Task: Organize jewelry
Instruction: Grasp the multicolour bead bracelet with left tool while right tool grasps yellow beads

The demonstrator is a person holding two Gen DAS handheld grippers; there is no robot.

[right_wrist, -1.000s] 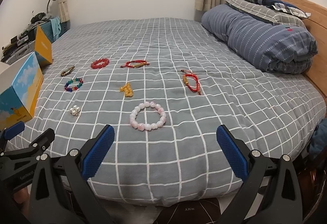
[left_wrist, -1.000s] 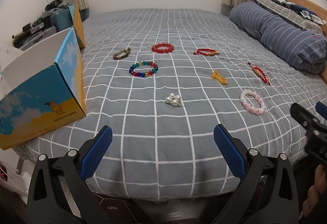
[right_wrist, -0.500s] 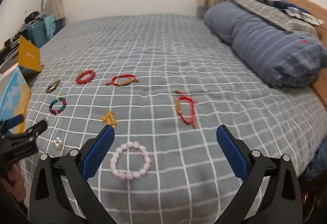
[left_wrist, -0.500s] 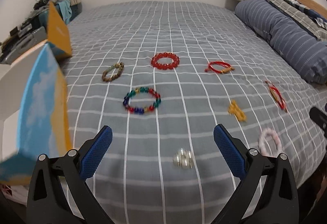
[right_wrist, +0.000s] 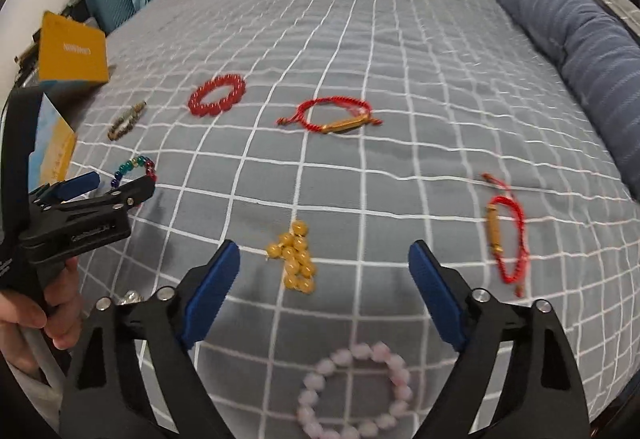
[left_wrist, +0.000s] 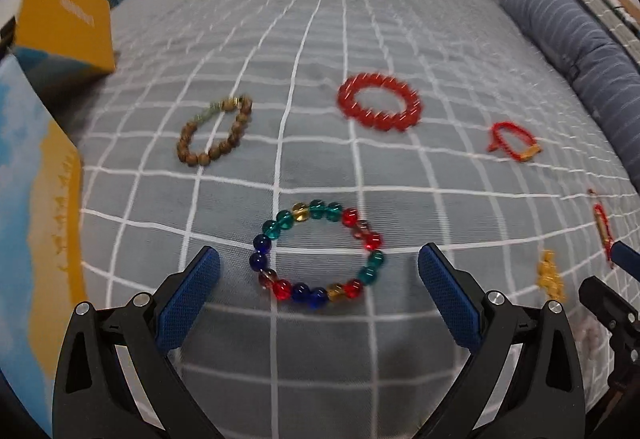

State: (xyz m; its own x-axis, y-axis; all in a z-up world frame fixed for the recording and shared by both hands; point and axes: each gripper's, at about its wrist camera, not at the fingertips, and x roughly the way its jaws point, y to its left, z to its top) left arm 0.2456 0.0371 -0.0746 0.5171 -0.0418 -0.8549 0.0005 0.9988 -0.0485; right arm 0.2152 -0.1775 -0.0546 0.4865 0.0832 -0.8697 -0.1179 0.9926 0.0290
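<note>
Several bracelets lie on a grey checked bed. My left gripper (left_wrist: 319, 279) is open and empty, its blue pads either side of a multicoloured glass-bead bracelet (left_wrist: 318, 253). Beyond lie a brown wooden-bead bracelet (left_wrist: 214, 131), a red bead bracelet (left_wrist: 379, 107) and a red cord bracelet (left_wrist: 514, 141). My right gripper (right_wrist: 323, 275) is open and empty, with a yellow bead bracelet (right_wrist: 296, 263) bunched between its pads and a pink bead bracelet (right_wrist: 354, 391) below. A second red cord bracelet (right_wrist: 505, 235) lies to the right. The left gripper also shows in the right wrist view (right_wrist: 108, 187).
An open blue-and-orange cardboard box (left_wrist: 36, 175) stands at the bed's left edge, its orange flap (left_wrist: 64, 19) raised. A rolled blue striped duvet (right_wrist: 592, 51) lies along the right side. A small pearl piece (right_wrist: 130, 295) lies near the front edge.
Both grippers have moved forward and down over the bed. The left now frames the multicoloured bracelet; the right has passed over the pink bracelet to the yellow one.
</note>
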